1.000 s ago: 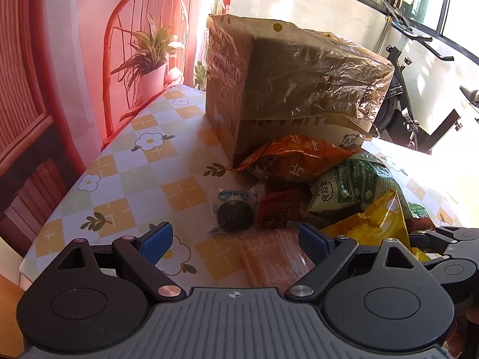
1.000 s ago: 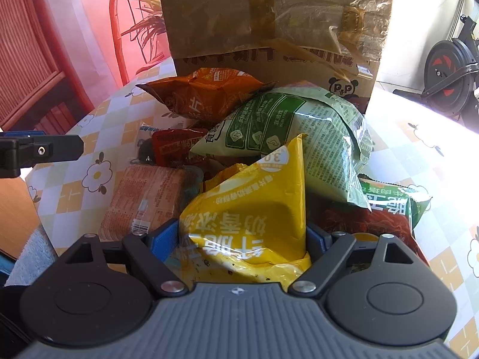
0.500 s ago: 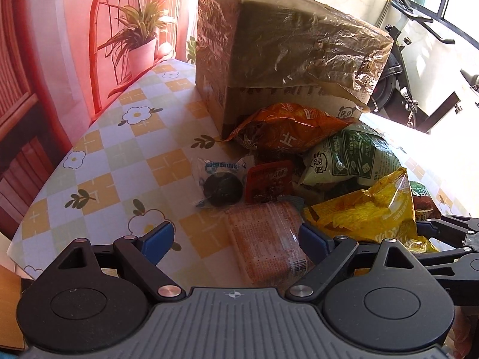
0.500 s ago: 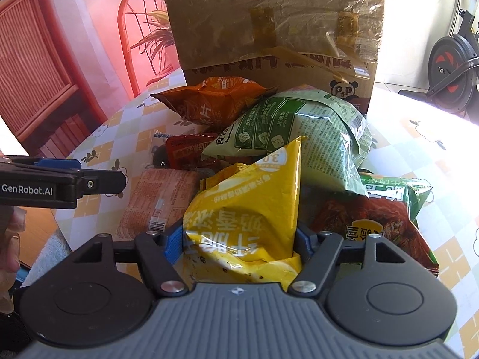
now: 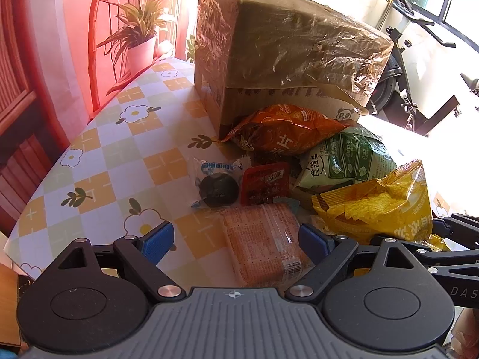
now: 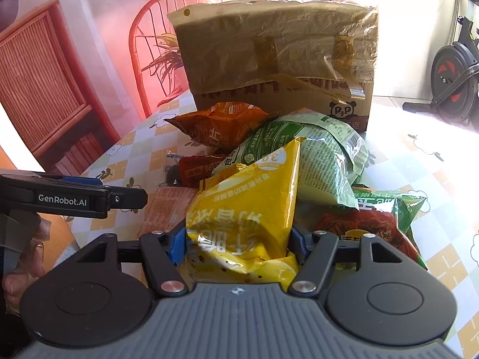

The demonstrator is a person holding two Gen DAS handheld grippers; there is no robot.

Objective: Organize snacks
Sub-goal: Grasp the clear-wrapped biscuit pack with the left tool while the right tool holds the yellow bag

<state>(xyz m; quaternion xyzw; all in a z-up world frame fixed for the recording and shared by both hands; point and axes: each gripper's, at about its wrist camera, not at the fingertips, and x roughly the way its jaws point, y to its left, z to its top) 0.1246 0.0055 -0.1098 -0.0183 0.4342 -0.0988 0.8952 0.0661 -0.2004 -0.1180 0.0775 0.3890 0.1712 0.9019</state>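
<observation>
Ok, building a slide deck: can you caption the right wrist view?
Right tongs clamp a yellow chip bag atop a snack pile before a cardboard box.

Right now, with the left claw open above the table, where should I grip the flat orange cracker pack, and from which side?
Grip the orange cracker pack across its narrow width, near the end closest to the left claw. It lies flat on the table with its long axis pointing away, already between the open jaws. Come straight down from above; the yellow chip bag crowds its right side, so keep that jaw tight to the pack.
</observation>
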